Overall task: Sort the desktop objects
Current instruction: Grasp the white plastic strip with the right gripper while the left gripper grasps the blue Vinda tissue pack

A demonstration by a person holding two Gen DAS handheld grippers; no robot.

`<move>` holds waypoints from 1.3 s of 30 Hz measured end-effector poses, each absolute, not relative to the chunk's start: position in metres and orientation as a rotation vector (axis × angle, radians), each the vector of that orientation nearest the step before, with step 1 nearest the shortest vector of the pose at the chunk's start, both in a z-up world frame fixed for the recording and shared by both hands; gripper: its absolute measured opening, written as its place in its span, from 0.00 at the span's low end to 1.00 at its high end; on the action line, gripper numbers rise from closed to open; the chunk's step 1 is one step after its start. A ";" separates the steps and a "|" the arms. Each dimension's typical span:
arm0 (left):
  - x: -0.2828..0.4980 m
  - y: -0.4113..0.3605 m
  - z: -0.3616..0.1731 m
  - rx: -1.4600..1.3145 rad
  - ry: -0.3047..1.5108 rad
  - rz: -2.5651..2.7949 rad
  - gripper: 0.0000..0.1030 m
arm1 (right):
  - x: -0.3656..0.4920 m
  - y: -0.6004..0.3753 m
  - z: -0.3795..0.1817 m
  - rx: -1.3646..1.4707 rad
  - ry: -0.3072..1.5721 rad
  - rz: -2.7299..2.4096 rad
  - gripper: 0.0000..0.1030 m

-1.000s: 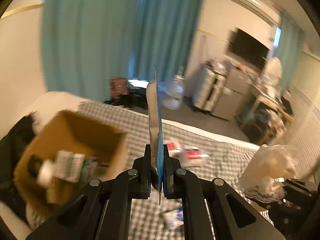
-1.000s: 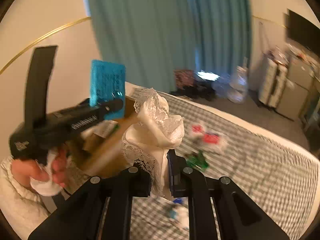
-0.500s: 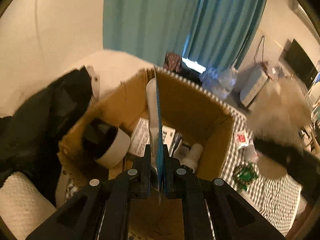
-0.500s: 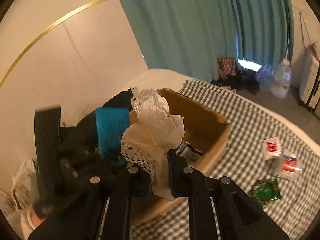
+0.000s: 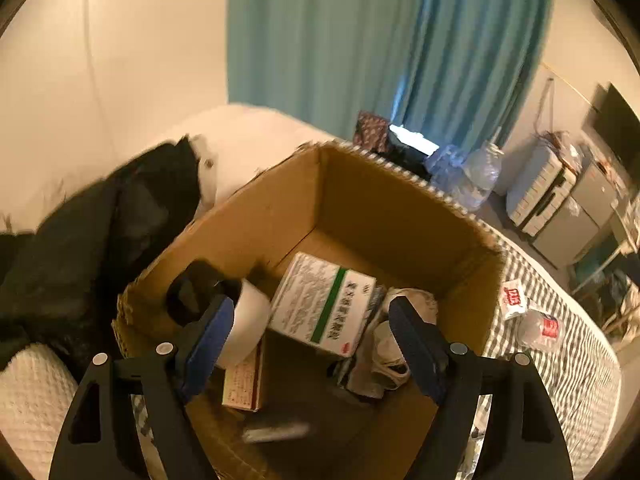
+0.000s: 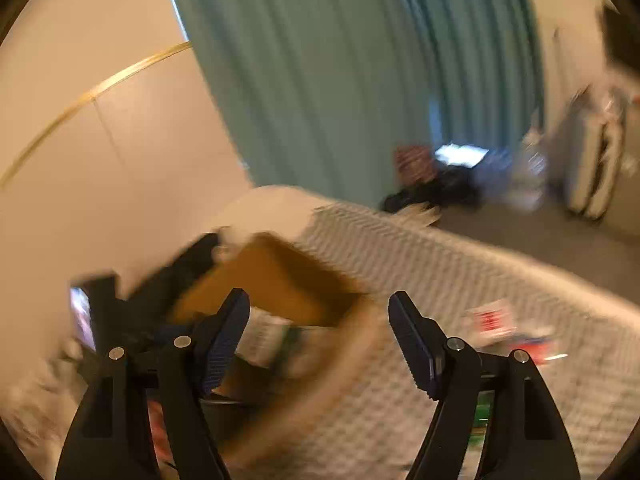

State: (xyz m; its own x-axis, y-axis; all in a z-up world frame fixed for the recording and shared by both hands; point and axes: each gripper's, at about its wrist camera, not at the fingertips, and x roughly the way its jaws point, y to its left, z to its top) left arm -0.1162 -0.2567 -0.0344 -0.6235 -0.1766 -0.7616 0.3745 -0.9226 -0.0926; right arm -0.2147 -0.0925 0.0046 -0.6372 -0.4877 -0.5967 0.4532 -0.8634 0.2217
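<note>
Directly below the left gripper [image 5: 310, 336], an open cardboard box [image 5: 392, 216] is seen from the left wrist view, with the jaws spread wide and nothing held between them. Inside the box a white medicine carton with a green stripe [image 5: 324, 304] is propped at a tilt over a smaller red-and-white carton [image 5: 244, 384], and a white roll [image 5: 246, 322] is lodged just to its left. A crumpled pale cloth [image 5: 394, 344] is bunched against the carton's right side. A blurred grey object [image 5: 276, 432] is seen low in the box; what it is cannot be told. A black garment [image 5: 100, 232] is heaped beside the box on the checked bed cover [image 5: 568, 364], where two red-and-white packets [image 5: 514, 300] are left near the box's right wall.

From the right wrist view, heavily blurred, the right gripper [image 6: 318, 338] is likewise shown with jaws released and empty. The box [image 6: 280, 280] is seen beneath and left of them, with red-and-white packets [image 6: 492, 320] on the bed cover [image 6: 420, 264] to the right.
</note>
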 end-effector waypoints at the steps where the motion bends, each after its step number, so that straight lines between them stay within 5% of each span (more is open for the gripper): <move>1: -0.115 -0.248 -0.030 1.147 0.316 -2.582 0.81 | -0.207 -0.079 0.007 0.896 -0.020 -2.489 0.70; 8: -0.103 -0.182 -0.001 1.029 0.099 -2.754 0.98 | -0.149 0.035 0.002 0.887 0.253 -2.674 0.75; 14: -0.091 -0.118 -0.001 1.136 -0.056 -2.861 1.00 | -0.129 0.105 -0.045 1.047 0.094 -2.681 0.75; 29: -0.135 -0.058 -0.091 1.590 0.076 -2.653 1.00 | -0.160 0.073 -0.129 1.299 0.313 -2.395 0.77; 39: -0.145 -0.041 -0.117 1.710 0.028 -2.632 1.00 | -0.176 0.035 -0.216 1.498 0.480 -2.145 0.39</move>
State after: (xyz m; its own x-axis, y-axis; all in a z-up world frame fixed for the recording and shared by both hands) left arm -0.1449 -0.0412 -0.1170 -0.4066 0.0071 -0.9136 0.0120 -0.9998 -0.0131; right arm -0.1763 0.0350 -0.2164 -0.2878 -0.1818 -0.9403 0.5653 -0.8248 -0.0135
